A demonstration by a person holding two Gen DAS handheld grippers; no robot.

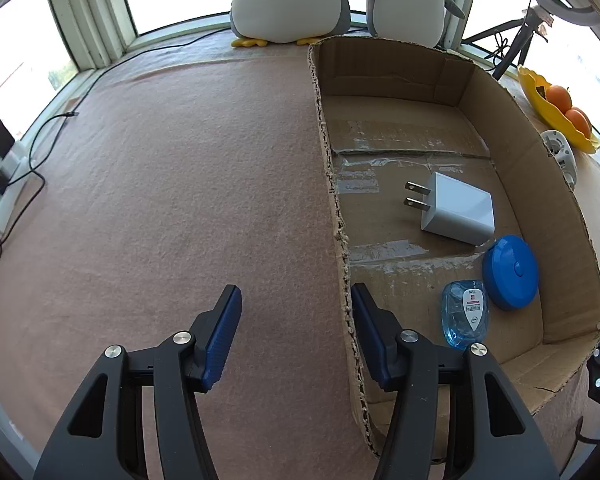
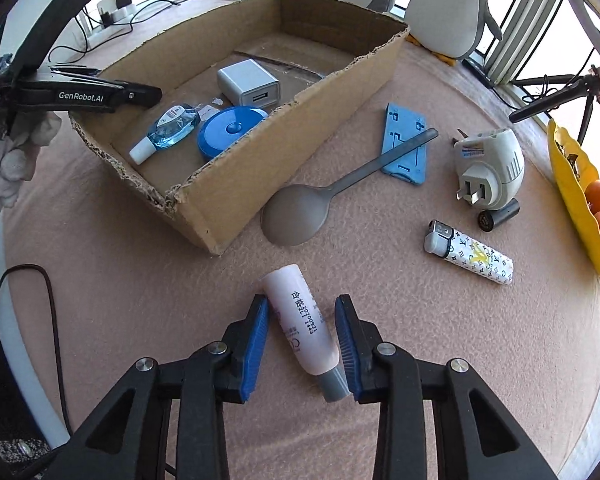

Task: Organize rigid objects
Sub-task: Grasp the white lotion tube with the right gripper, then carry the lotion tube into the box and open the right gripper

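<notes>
The left gripper [image 1: 296, 332] is hovering wide open and empty, straddling the cardboard box's [image 1: 342, 240] left wall. The right gripper [image 2: 302, 340] is bracketing the pink tube [image 2: 300, 320], jaws open; it is lying lengthwise between them, cap nearest, near the desk's front edge.

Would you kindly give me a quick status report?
Right gripper open, straddling pale pink tube on the cloth. Left gripper open, empty, astride brown cardboard box wall. Path clear.
</notes>
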